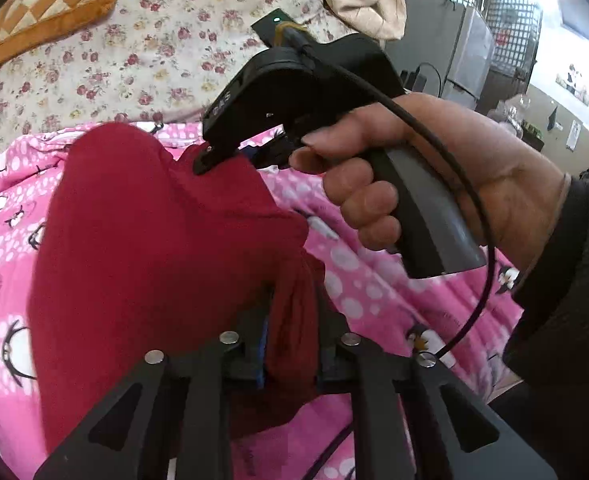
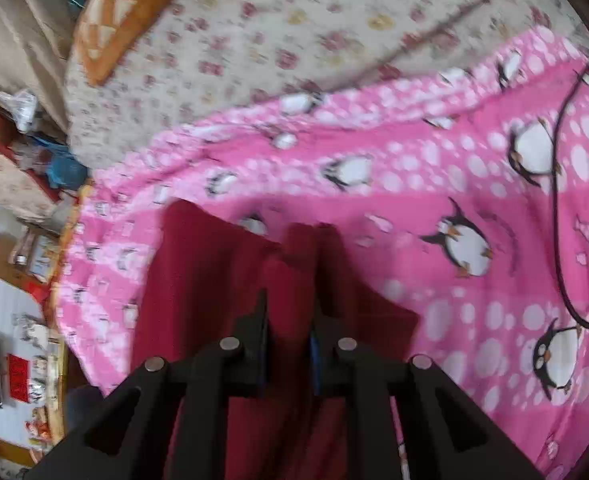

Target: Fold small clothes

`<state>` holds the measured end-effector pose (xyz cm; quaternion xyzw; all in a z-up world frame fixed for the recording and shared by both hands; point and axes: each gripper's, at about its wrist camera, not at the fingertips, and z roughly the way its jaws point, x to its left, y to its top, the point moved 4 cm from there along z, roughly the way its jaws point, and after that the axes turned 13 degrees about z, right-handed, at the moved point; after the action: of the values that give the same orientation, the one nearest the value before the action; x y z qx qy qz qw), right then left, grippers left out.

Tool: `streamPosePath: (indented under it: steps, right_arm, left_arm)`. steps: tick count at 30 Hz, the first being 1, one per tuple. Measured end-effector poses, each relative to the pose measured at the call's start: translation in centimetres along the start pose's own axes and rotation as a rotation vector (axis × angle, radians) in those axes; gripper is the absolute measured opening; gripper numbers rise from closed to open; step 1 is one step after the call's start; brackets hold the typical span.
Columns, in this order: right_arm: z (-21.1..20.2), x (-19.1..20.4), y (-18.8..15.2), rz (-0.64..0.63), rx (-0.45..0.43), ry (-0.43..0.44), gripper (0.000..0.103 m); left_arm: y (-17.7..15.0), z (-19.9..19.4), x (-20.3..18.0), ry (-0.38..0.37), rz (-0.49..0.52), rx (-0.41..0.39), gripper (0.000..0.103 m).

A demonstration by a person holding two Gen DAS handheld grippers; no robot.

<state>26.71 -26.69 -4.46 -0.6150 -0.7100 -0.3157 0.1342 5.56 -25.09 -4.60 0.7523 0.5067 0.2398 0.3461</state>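
Both grippers, left gripper point(image 1: 290, 320) and right gripper point(image 2: 290, 320), are clamping the red garment point(image 1: 146, 240); we're carrying the fold over the pink blanket point(image 2: 414, 208), next lowering it toward twelve o'clock.

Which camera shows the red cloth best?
The left wrist view. There the dark red fabric garment is sharp and large, stretched between both claws over the pink penguin-print blanket. The right wrist view is blurred and shows only bunched red folds around its own claw.

bed: pink penguin blanket point(image 2: 434, 184) | floral sheet point(image 1: 142, 60) | checkered cushion point(image 1: 50, 8) | latticed windows point(image 1: 510, 20)
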Motion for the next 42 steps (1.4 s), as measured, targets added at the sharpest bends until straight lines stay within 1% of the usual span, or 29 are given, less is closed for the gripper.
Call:
streamPosePath:
  steps: [1, 2, 4, 5, 7, 9, 11, 12, 14, 15, 17, 18, 19, 20, 21, 22, 24, 26, 28, 29, 31, 33, 34, 36, 37, 38, 39, 40, 42]
  right_arm:
    - [0.3, -0.3, -0.1, -0.003, -0.012, -0.002, 0.018]
    - [0.5, -0.5, -0.2, -0.012, -0.024, 0.004, 0.022]
    - [0.1, -0.6, -0.2, -0.016, -0.034, 0.021, 0.023]
    - [-0.3, -0.6, -0.3, -0.020, -0.039, 0.027, 0.025]
    - [-1.8, 0.1, -0.6, -0.058, -0.066, 0.031, 0.029]
    - [-3.8, 0.9, -1.1, -0.095, -0.107, 0.036, 0.036]
    - [-6.7, 1.6, -2.2, -0.124, -0.154, 0.065, 0.039]
    - [-7.9, 2.1, -2.8, -0.140, -0.174, 0.085, 0.039]
    - [-10.7, 3.8, -5.5, -0.253, -0.222, 0.132, 0.039]
    - [-11.7, 5.3, -7.7, -0.370, -0.234, 0.153, 0.039]
    - [-12.0, 7.3, -11.1, -0.536, -0.215, 0.153, 0.044]
    - [-11.7, 8.2, -12.7, -0.608, -0.194, 0.143, 0.044]
    - [-10.8, 9.2, -14.4, -0.697, -0.177, 0.105, 0.044]
    - [-10.0, 9.4, -15.3, -0.749, -0.163, 0.066, 0.044]
    - [-8.9, 9.3, -16.1, -0.794, -0.135, 0.020, 0.044]
    - [-7.1, 8.3, -16.7, -0.829, -0.090, -0.061, 0.044]
    - [-4.4, 5.6, -17.0, -0.839, -0.007, -0.194, 0.042]
    - [-4.3, 4.7, -17.2, -0.839, 0.004, -0.170, 0.042]
    - [-4.9, 4.7, -16.7, -0.795, 0.019, -0.149, 0.042]
    - [-5.2, 4.9, -16.7, -0.788, 0.014, -0.136, 0.042]
    - [-6.3, 5.3, -16.2, -0.764, -0.014, -0.075, 0.042]
    - [-7.9, 6.4, -15.0, -0.723, -0.089, -0.012, 0.042]
    - [-8.3, 7.2, -13.9, -0.699, -0.147, -0.011, 0.042]
    - [-7.8, 7.7, -12.5, -0.677, -0.191, -0.048, 0.042]
    - [-6.7, 7.5, -11.7, -0.676, -0.186, -0.091, 0.042]
    - [-5.4, 7.0, -11.2, -0.672, -0.156, -0.145, 0.041]
    - [-3.4, 5.8, -10.6, -0.648, -0.098, -0.235, 0.040]
    - [-2.4, 5.1, -10.2, -0.620, -0.066, -0.259, 0.039]
    - [-2.6, 4.3, -9.3, -0.531, -0.047, -0.207, 0.038]
  left_arm:
    - [-0.3, 0.0, -0.3, 0.012, 0.013, -0.010, 0.000]
    - [-0.5, -0.1, -0.5, 0.014, 0.024, -0.011, 0.000]
    - [-0.8, -0.7, -0.7, -0.003, 0.038, -0.004, 0.007]
    - [-0.9, -1.2, -0.7, -0.018, 0.037, 0.002, 0.008]
    - [-1.4, -2.9, -0.4, -0.051, 0.019, 0.008, 0.008]
    - [-1.8, -5.3, 0.3, -0.056, -0.004, -0.011, 0.008]
    - [-2.1, -7.9, 1.7, -0.030, -0.024, -0.053, 0.009]
    - [-2.3, -8.9, 2.6, 0.004, -0.038, -0.067, 0.009]
    - [-2.7, -10.4, 5.1, 0.077, -0.089, -0.099, 0.009]
    - [-3.1, -10.8, 6.3, 0.109, -0.117, -0.108, 0.009]
    - [-4.1, -10.4, 8.5, 0.170, -0.177, -0.076, 0.009]
    - [-4.7, -9.7, 9.3, 0.179, -0.201, -0.051, 0.005]
    - [-5.4, -8.6, 9.7, 0.160, -0.229, -0.016, 0.001]
    - [-6.1, -7.7, 9.8, 0.139, -0.247, 0.019, 0.000]
    - [-6.7, -6.9, 9.7, 0.138, -0.253, 0.044, 0.000]
    - [-7.1, -6.4, 9.4, 0.148, -0.239, 0.057, 0.000]
    - [-7.3, -5.9, 8.7, 0.156, -0.190, 0.070, 0.000]
    - [-6.9, -5.8, 8.7, 0.166, -0.183, 0.082, 0.000]
    - [-5.7, -5.8, 9.8, 0.149, -0.224, 0.104, 0.000]
    - [-4.8, -6.2, 10.2, 0.137, -0.244, 0.098, 0.000]
    - [-2.7, -6.7, 11.2, 0.137, -0.257, 0.055, 0.000]
    - [0.0, -6.5, 12.4, 0.170, -0.232, 0.021, 0.000]
    - [1.1, -5.9, 13.2, 0.174, -0.235, 0.016, 0.000]
    - [2.1, -3.8, 14.8, 0.196, -0.254, 0.053, 0.000]
    - [1.9, -2.1, 15.6, 0.207, -0.274, 0.094, 0.000]
    - [1.3, -0.5, 16.1, 0.186, -0.300, 0.145, 0.000]
    - [0.4, 1.0, 16.4, 0.157, -0.321, 0.186, 0.001]
    - [0.3, 1.2, 16.3, 0.155, -0.314, 0.166, 0.001]
    - [0.7, 0.9, 15.8, 0.174, -0.269, 0.183, 0.001]
